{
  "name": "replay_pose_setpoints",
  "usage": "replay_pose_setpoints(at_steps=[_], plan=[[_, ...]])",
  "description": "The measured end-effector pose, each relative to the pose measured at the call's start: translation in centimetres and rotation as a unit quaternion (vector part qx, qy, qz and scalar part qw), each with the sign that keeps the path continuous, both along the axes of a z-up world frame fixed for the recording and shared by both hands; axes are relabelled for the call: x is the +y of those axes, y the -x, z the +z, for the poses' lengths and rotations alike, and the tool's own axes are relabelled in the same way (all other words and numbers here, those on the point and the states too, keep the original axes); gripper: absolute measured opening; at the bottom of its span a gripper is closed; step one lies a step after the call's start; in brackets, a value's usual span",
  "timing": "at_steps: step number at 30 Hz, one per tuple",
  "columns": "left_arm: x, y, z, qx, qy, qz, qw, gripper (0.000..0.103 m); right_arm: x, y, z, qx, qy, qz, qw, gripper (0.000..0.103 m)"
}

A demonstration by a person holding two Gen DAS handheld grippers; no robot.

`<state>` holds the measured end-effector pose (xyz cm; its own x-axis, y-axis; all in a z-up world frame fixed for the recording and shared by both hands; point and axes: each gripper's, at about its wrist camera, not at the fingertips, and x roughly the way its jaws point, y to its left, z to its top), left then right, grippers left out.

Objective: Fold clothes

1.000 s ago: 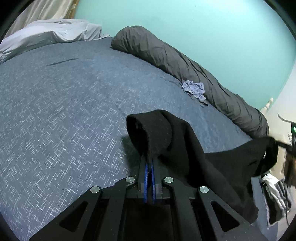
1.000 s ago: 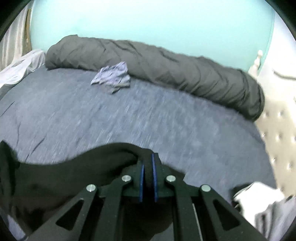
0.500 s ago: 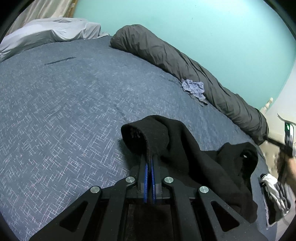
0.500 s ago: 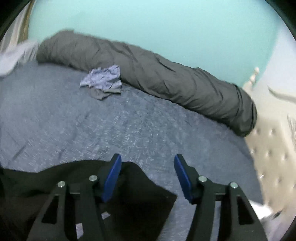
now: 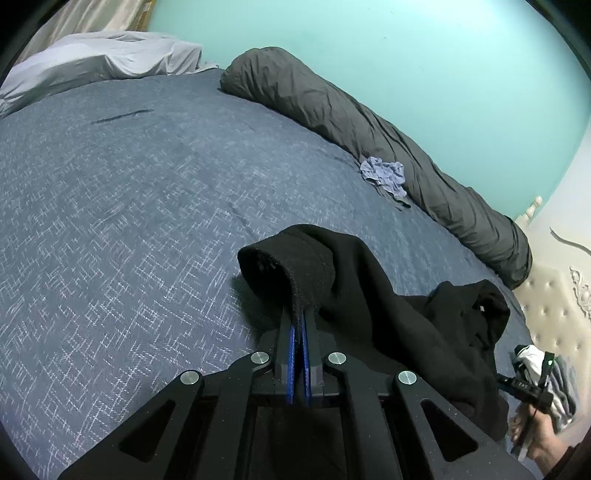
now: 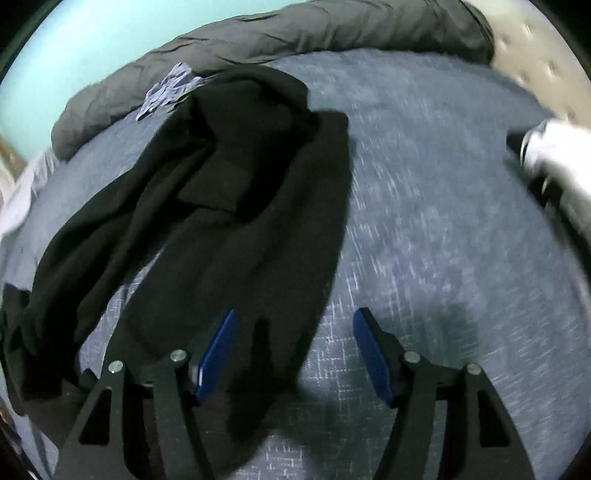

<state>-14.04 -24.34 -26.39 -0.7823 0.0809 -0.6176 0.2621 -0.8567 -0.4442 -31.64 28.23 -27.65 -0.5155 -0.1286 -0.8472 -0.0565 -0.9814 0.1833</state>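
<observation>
Black garment (image 5: 388, 295) pinched in left tool (image 5: 297, 325), beneath opening right tool (image 6: 295, 347)

A black garment (image 5: 373, 295) lies rumpled across the blue bedspread, one ribbed hem or cuff lifted off it. The rest trails in loose folds, possibly a sweatshirt; the blur hides detail.

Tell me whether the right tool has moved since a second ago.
Yes. The right tool, jaws opening and off the black garment, dropped toward the blue bedspread; the grey rolled duvet now sits higher in view.

One black garment (image 5: 369, 295), one blue crumpled cloth (image 5: 384, 175), one grey rolled duvet (image 5: 369, 129), two tongs (image 5: 297, 332) (image 6: 295, 354).
</observation>
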Motion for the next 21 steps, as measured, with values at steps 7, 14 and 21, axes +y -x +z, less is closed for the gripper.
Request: replay_pose_setpoints(at_steps=[7,14,21], plan=[[0.1,0.2,-0.1,-0.001,0.002,-0.004,1.0000,0.003,-0.6,0.4,-1.4,0.004,0.020,-0.016,1.000,0.064],[0.1,0.1,-0.1,-0.003,0.002,-0.006,1.0000,0.003,-2.7,-0.4,0.1,0.018,-0.015,0.013,1.000,0.004],[-0.2,-0.3,0.3,0.003,0.003,-0.007,1.0000,0.003,-1.3,-3.4,7.1,0.064,-0.013,0.014,0.998,0.003]])
